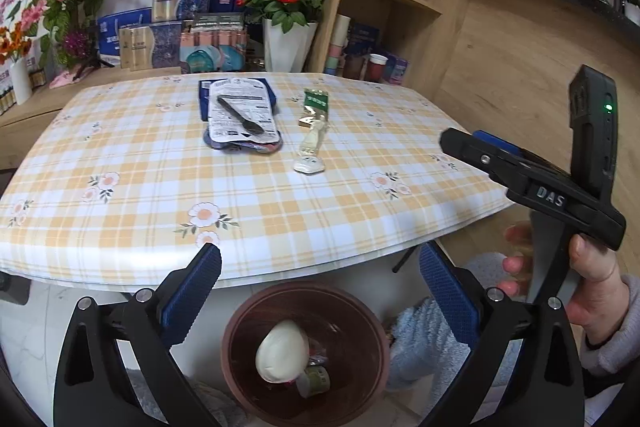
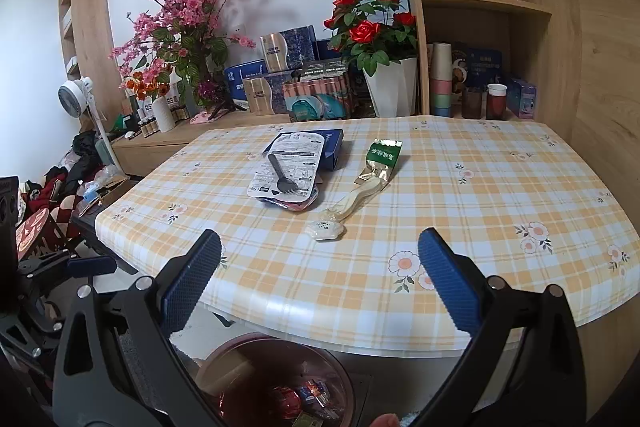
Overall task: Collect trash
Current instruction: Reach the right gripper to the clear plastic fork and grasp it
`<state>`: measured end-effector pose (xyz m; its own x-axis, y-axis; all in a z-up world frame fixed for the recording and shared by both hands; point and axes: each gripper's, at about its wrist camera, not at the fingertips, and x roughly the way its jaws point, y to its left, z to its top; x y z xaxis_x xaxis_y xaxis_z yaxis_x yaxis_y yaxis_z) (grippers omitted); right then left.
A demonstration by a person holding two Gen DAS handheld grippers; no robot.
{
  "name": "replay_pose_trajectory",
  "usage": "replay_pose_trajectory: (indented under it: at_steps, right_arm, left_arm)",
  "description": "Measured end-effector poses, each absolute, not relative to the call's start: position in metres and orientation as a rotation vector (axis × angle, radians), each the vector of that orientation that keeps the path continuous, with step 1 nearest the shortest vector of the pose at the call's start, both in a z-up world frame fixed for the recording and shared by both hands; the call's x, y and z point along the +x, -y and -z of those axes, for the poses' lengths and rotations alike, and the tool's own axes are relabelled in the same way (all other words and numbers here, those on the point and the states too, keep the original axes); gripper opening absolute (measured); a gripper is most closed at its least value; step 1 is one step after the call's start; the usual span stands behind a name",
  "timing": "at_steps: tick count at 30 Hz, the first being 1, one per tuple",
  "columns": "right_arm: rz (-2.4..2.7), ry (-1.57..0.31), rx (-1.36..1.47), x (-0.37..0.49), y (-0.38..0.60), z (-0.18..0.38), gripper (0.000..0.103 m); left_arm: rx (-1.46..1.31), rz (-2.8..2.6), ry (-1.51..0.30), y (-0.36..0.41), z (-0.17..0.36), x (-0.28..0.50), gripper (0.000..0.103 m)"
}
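- The left gripper (image 1: 320, 291) hangs just off the near edge of the table (image 1: 120, 195). Its 2 blue-padded fingers (image 1: 200, 291) stand wide apart with nothing between them.
- The right gripper (image 2: 320, 287) hangs over the near table edge. Its 2 fingers (image 2: 448, 283) also stand wide apart and hold nothing.
- In the left wrist view, the right gripper's black body shows at the right edge, held in a hand (image 1: 592, 267) in a pale fuzzy sleeve.
- A brown bin (image 1: 306, 355) stands on the floor below the near table edge, directly under the left gripper. It holds a white egg-shaped item (image 1: 280, 351) and a small green-labelled container (image 1: 316, 381).
- In the right wrist view, the bin (image 2: 276, 379) shows below the table edge with several small colourful wrappers inside.
- The table carries a yellow-and-white checked cloth with flower prints.
- Trash on the table, group 1: a white printed pouch (image 2: 286, 167) lies on a blue box (image 2: 332, 147) near the table centre. A black plastic fork (image 2: 282, 177) lies on top of the pouch.
- Trash on the table, group 2: a green-and-gold sachet (image 2: 382, 159) lies to the right of the pouch. A cream spoon in clear wrap (image 2: 352, 203) touches its lower end. A small white packet (image 2: 326, 229) lies at the near end of the spoon.
- Both groups lie well apart from both grippers.
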<state>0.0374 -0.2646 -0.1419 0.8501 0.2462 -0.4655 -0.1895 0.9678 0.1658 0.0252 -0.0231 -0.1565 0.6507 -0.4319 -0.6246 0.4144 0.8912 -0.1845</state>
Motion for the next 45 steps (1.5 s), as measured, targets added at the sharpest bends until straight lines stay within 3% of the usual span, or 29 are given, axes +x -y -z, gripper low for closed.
replay_pose_trajectory:
  at_steps: [28, 45]
  right_arm:
    - [-0.262, -0.658, 0.128, 0.089, 0.272, 0.154, 0.097]
    - [-0.170, -0.760, 0.087, 0.145, 0.288, 0.174, 0.097]
  left_arm:
    - [0.004, 0.195, -0.572, -0.017, 0.131, 0.092, 0.097]
    - [0.007, 0.218, -0.618, -0.007, 0.146, 0.155, 0.097]
